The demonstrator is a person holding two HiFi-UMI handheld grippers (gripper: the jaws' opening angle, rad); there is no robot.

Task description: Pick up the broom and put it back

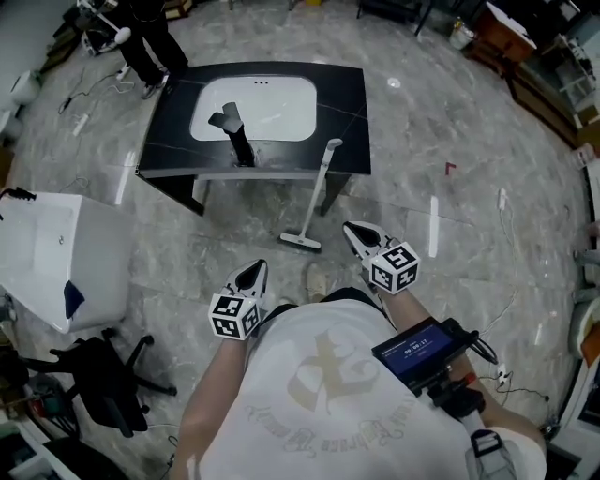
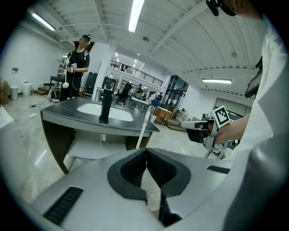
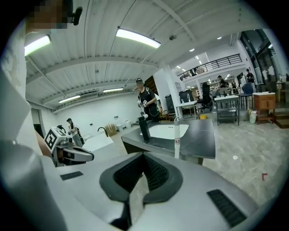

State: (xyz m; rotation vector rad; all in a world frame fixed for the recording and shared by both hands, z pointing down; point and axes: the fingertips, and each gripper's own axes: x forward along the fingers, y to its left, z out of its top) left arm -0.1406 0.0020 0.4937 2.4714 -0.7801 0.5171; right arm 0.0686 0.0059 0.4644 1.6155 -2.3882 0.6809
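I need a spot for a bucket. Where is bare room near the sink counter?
The counter right of the basin is bare; so is the floor right of the broom. Crowded at left, by the white tub and black chair.

Marble floor, dark sink counter, ceiling strip lights

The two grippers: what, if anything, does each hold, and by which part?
Nothing is held. The left gripper and the right gripper are both shut and empty; the broom leans against the table, untouched.
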